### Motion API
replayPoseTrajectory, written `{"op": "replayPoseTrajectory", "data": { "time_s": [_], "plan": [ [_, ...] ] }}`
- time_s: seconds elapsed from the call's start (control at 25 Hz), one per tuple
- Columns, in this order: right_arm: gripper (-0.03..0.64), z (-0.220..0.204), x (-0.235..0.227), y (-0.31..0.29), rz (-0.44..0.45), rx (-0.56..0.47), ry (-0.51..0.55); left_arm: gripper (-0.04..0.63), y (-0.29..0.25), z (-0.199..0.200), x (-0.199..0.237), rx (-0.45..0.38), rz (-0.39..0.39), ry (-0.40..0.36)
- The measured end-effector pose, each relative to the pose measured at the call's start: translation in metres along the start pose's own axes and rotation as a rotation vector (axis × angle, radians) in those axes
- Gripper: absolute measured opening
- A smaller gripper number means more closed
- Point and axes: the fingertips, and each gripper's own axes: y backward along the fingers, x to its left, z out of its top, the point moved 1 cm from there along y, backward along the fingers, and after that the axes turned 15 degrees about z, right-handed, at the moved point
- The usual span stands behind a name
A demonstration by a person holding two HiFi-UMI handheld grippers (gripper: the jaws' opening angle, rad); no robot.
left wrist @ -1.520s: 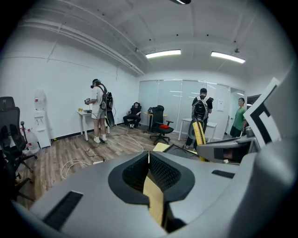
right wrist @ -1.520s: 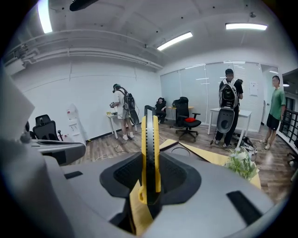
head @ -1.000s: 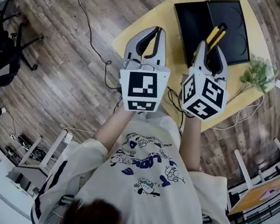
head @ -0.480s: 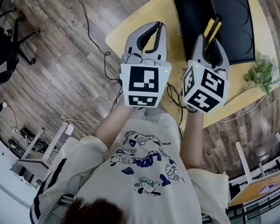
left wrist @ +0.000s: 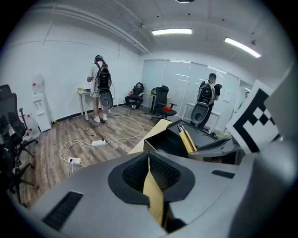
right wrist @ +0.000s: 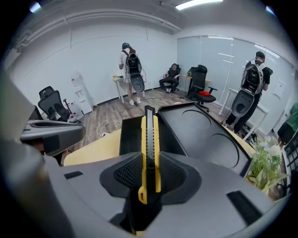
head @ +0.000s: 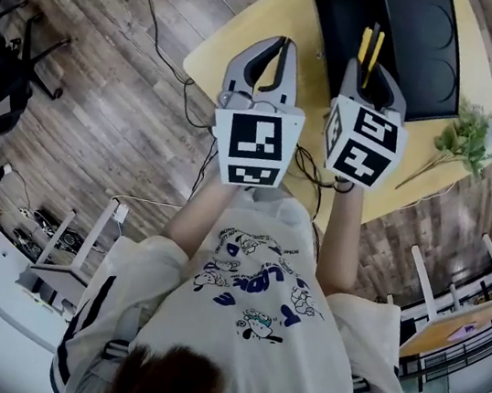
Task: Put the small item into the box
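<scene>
Knife: yellow-and-black cutter (right wrist: 149,139), clamped lengthwise in the right tool (right wrist: 149,174), its far end seen against the box.
Box: black, open (right wrist: 205,135) on the far part of the yellow surface (head: 317,87); deep tray at left, lid with two round recesses lying flat at right.
Why held so: gripped by its near end, the knife leads, so it can likely be lowered tip-first into the tray.
Right tool: closed on the knife, pitched down toward the box.
Left tool: (left wrist: 149,162) jaws together, nothing between them; beside the right one, over the surface's near-left part, apparently idle.
Arms: both forearms stretched forward, side by side.
</scene>
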Motion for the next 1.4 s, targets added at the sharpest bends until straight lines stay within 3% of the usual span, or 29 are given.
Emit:
{"op": "replayPoseTrajectory", "data": {
  "time_s": [0.56, 1.2, 1.4],
  "plan": [
    [0.127, -0.025, 0.001, -0.027, 0.019, 0.279, 0.027, 0.020, -0.005, -0.010, 0.000, 0.024, -0.004, 0.010],
    [0.129, -0.041, -0.013, -0.045, 0.018, 0.431, 0.027, 0.020, -0.008, -0.018, 0.002, 0.051, -0.002, 0.020],
    [0.130, -0.038, -0.012, -0.046, 0.015, 0.432, 0.040, 0.020, -0.007, -0.018, 0.005, 0.052, 0.004, 0.029]
  ]
}}
